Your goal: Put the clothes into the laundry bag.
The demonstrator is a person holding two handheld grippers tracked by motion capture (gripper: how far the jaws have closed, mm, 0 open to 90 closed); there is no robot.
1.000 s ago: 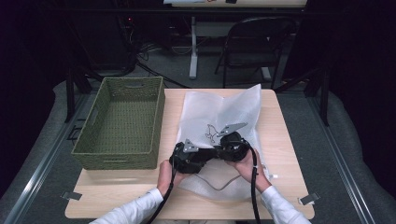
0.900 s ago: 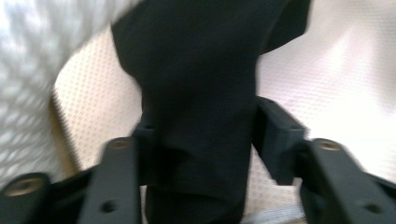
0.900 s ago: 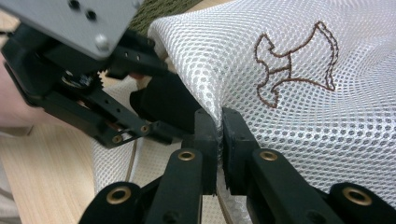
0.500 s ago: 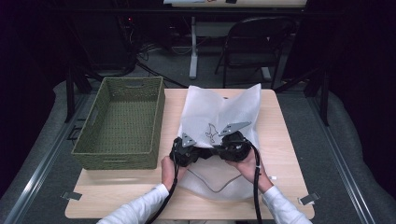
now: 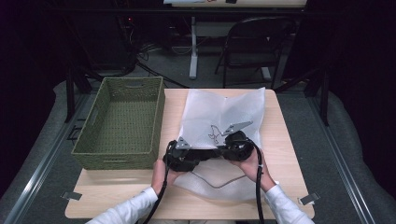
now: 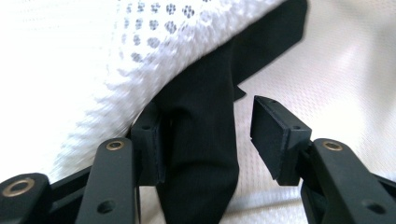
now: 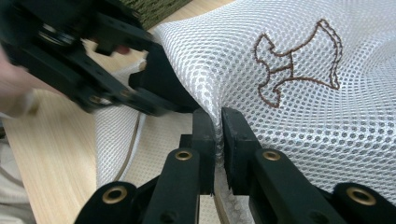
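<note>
A white mesh bag (image 5: 224, 112) with a brown stitched figure (image 7: 296, 63) lies on the wooden table (image 5: 289, 135). My right gripper (image 7: 218, 126) is shut on the bag's mesh edge and holds it lifted. At that opening, my left gripper (image 6: 208, 126) points into the bag. Its jaws have just been opening, and a black cloth (image 6: 201, 158) hangs between them. The cloth rests against the left pad (image 6: 148, 140), while the right pad (image 6: 273, 135) stands clear of it. In the high view both grippers meet at the bag's near end, left (image 5: 205, 154) and right (image 5: 219, 151).
A green woven basket (image 5: 93, 149) stands on the table's left half, close to my left hand. A dark folding chair (image 5: 254, 46) and a table leg stand on the floor beyond the far edge. The bag's brown drawstring (image 5: 210, 179) lies near the front edge.
My left hand has shifted a little at the bag's opening. The right hand and the lifted mesh edge have stayed where they were.
</note>
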